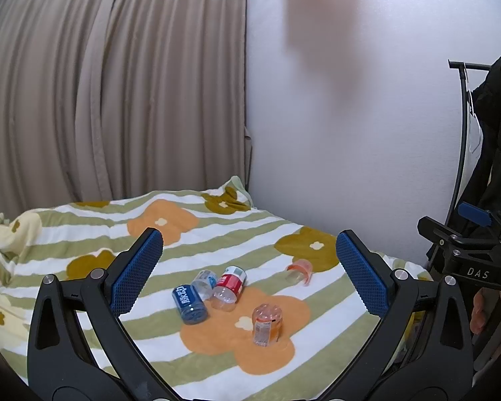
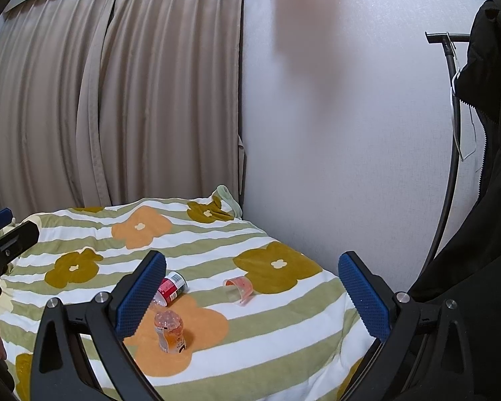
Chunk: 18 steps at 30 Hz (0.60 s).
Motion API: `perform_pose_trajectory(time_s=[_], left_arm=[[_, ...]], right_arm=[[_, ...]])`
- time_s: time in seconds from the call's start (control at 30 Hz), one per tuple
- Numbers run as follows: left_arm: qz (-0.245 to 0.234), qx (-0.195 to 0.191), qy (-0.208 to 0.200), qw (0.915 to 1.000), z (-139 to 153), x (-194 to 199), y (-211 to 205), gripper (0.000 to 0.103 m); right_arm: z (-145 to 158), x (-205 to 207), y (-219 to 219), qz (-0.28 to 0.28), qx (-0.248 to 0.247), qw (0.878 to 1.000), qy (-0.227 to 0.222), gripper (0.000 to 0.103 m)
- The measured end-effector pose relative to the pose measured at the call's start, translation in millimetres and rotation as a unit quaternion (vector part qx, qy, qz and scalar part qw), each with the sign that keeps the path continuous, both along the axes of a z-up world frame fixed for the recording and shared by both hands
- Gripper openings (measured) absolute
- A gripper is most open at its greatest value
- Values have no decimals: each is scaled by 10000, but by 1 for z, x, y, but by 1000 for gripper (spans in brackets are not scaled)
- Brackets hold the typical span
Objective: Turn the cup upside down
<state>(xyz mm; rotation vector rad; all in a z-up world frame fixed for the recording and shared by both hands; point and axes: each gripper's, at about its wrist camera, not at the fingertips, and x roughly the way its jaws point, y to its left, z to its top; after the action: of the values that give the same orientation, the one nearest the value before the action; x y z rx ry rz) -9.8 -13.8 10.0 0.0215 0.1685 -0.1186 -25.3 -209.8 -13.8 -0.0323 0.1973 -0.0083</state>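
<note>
Several small plastic cups lie on a flower-patterned blanket point(image 1: 217, 361). An orange-tinted cup point(image 1: 266, 324) stands upside down on an orange flower; it also shows in the right wrist view point(image 2: 171, 332). A blue cup point(image 1: 189, 303), a clear cup point(image 1: 204, 282) and a red cup point(image 1: 229, 286) lie on their sides together. A clear cup with a pink band point(image 1: 300, 271) lies on its side apart, also in the right wrist view point(image 2: 239, 286). My left gripper point(image 1: 248, 272) is open and empty above them. My right gripper point(image 2: 252, 295) is open and empty too.
The bed meets a beige curtain point(image 1: 117, 100) at the back and a white wall point(image 1: 350, 133) on the right. A black coat rack point(image 2: 451, 153) with a dark coat point(image 2: 484, 234) stands at the right. The right gripper's body point(image 1: 467, 254) shows at the left view's right edge.
</note>
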Motion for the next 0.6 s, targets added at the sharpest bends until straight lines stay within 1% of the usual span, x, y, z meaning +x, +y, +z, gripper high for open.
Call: perform_pose_trajectory(time_s=[0.6], left_arm=[[21, -12, -24, 10000, -1, -2, -2, 103]], right_arm=[[1, 0, 1, -16, -15, 10000, -3, 103]])
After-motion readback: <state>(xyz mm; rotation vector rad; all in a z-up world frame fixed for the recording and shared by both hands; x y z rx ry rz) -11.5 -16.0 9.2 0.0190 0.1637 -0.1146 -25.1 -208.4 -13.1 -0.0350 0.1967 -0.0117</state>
